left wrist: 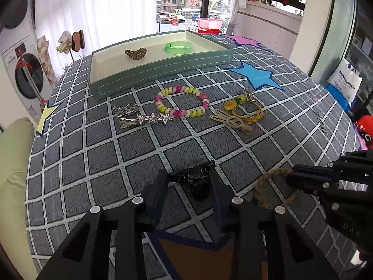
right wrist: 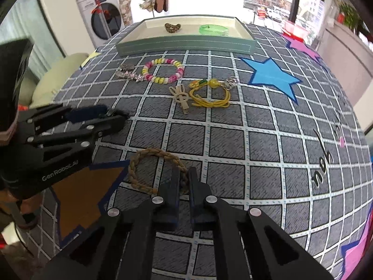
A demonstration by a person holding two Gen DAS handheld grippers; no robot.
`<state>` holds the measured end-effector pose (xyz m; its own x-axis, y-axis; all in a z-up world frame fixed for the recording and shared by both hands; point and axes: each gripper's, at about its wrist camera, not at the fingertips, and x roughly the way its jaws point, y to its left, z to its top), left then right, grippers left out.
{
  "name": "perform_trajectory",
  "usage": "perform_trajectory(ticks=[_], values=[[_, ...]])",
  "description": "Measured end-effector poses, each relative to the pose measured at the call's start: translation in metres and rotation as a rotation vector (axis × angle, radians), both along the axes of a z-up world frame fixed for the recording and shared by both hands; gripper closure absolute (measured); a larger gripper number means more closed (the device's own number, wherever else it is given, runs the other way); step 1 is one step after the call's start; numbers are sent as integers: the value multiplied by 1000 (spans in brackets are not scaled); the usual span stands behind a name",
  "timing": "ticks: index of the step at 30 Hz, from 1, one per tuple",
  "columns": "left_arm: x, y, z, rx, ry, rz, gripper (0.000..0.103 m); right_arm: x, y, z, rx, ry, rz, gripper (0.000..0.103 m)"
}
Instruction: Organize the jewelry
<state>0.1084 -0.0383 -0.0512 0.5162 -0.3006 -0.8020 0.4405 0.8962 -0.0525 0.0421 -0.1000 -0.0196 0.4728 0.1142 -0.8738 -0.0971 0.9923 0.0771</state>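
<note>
My left gripper [left wrist: 188, 178] has its fingers closed against a black hair clip [left wrist: 193, 175] near the table's front edge; it also shows in the right wrist view [right wrist: 112, 116]. My right gripper [right wrist: 184, 179] is shut on a braided tan bracelet [right wrist: 149, 163] lying on the cloth; the bracelet also shows in the left wrist view [left wrist: 268, 182]. A green tray [left wrist: 160, 70] at the back holds a brown hair tie [left wrist: 136, 53] and a green bangle [left wrist: 179, 47]. A beaded bracelet [left wrist: 181, 101], a star clip [left wrist: 144, 119], a beige clip [left wrist: 230, 121] and a yellow cord charm [left wrist: 244, 107] lie in front of it.
The table has a grey grid cloth with a blue star [left wrist: 256, 74], a yellow star [left wrist: 46, 119], an orange star [right wrist: 86, 191] and purple stars [right wrist: 303, 46]. A pink basin [left wrist: 208, 24] stands behind the tray. A washing machine [left wrist: 23, 70] stands far left.
</note>
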Motion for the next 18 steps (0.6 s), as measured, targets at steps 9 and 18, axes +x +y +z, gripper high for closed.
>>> perform_trajectory(ticks=[9,18], values=[[-2,11,22,-43,-26,28,53,5,-21,29,69,-60,-58,96],[21,26,60,-98,-82,64,53,47,-42,73,106,-143,-73,96]])
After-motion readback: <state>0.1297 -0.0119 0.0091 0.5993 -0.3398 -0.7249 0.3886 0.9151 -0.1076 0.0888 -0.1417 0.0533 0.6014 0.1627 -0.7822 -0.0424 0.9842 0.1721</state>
